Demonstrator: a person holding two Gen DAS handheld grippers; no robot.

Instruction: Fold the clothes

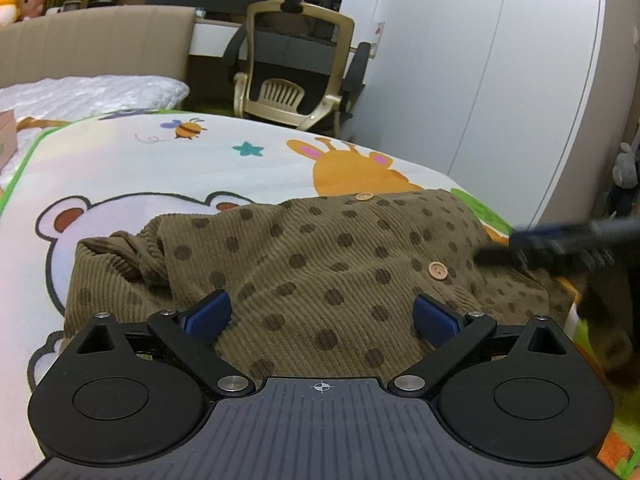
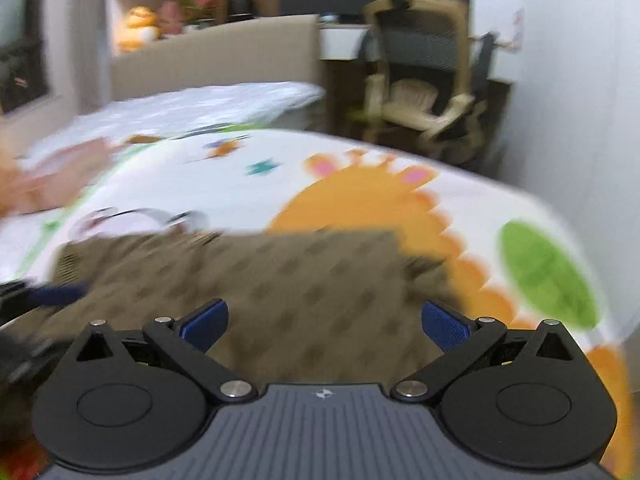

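Observation:
An olive-brown corduroy garment (image 1: 320, 256) with dark dots and wooden buttons lies crumpled on a cartoon play mat (image 1: 160, 168). My left gripper (image 1: 322, 316) is open, its blue pads spread just above the garment's near edge, holding nothing. My right gripper (image 2: 326, 324) is open over the garment (image 2: 280, 280) in its own blurred view. It also shows blurred in the left wrist view (image 1: 560, 248), at the garment's right edge. The left gripper's blue tip (image 2: 56, 294) shows at the left of the right wrist view.
The mat covers a bed with a white quilt (image 1: 92, 92) and a beige headboard (image 1: 96, 44). An office chair (image 1: 296, 64) stands beyond the bed, next to a white wardrobe (image 1: 500, 80). A pink box (image 1: 7, 136) sits at the left.

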